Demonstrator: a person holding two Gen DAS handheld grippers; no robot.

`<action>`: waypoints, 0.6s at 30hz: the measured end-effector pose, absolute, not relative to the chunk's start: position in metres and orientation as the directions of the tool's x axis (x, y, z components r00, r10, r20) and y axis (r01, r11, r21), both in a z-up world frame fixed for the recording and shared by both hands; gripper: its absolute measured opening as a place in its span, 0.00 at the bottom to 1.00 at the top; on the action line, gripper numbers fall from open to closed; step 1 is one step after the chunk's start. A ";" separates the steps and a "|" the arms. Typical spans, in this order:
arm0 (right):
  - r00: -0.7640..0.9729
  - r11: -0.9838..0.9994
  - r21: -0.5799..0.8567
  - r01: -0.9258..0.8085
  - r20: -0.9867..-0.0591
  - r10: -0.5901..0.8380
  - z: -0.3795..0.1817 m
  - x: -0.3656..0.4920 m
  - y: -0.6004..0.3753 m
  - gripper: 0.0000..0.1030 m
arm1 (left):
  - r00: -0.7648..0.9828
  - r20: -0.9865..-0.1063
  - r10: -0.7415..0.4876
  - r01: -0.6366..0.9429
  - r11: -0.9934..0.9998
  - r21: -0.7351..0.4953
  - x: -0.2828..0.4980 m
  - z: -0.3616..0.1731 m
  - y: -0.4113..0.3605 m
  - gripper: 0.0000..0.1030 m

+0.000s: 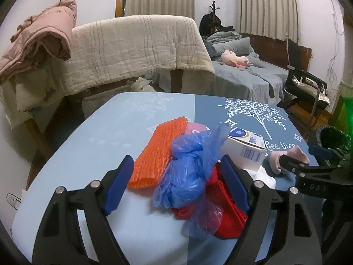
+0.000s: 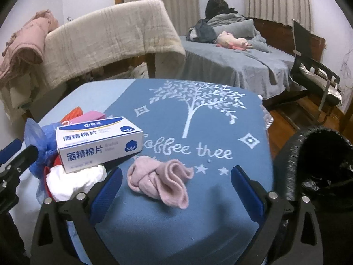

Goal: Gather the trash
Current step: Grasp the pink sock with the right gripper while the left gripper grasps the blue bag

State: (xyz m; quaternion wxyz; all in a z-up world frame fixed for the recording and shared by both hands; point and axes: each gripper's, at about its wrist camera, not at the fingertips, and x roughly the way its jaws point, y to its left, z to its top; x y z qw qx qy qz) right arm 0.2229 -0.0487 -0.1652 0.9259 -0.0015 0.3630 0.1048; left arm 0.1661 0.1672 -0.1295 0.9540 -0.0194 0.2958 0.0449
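Observation:
A pile of trash lies on the blue table (image 1: 88,145): a crumpled blue plastic bag (image 1: 187,172), an orange foam net (image 1: 158,154), a red bag (image 1: 227,212) under it, a white box (image 1: 245,150) and a pink item (image 1: 192,129). My left gripper (image 1: 176,181) is open, its jaws on either side of the blue bag. In the right wrist view, the white box (image 2: 97,141) sits left, with white tissue (image 2: 72,181) below it. A pink sock (image 2: 161,181) lies between the jaws of my open right gripper (image 2: 176,185), which shows in the left wrist view (image 1: 293,163).
A black-lined trash bin (image 2: 317,161) stands right of the table, and shows in the left wrist view (image 1: 331,137). Behind are a blanket-draped rack (image 1: 136,48), a bed (image 2: 238,61) and a black chair (image 2: 313,70). The table's far edge (image 2: 198,81) drops to the floor.

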 end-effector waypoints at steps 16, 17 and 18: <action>0.634 0.949 0.058 -0.310 -0.731 0.252 -0.179 0.226 -0.026 0.44 | 0.792 -0.609 0.041 -0.056 0.998 -0.005 0.184 -0.140 0.159 0.33; 0.635 0.949 0.054 -0.311 -0.731 0.250 -0.179 0.226 -0.025 0.43 | 0.792 -0.609 0.041 -0.055 0.998 -0.004 0.184 -0.140 0.159 0.31; 0.636 0.949 0.056 -0.311 -0.729 0.252 -0.179 0.225 -0.025 0.42 | 0.792 -0.609 0.040 -0.053 0.999 -0.003 0.184 -0.140 0.159 0.31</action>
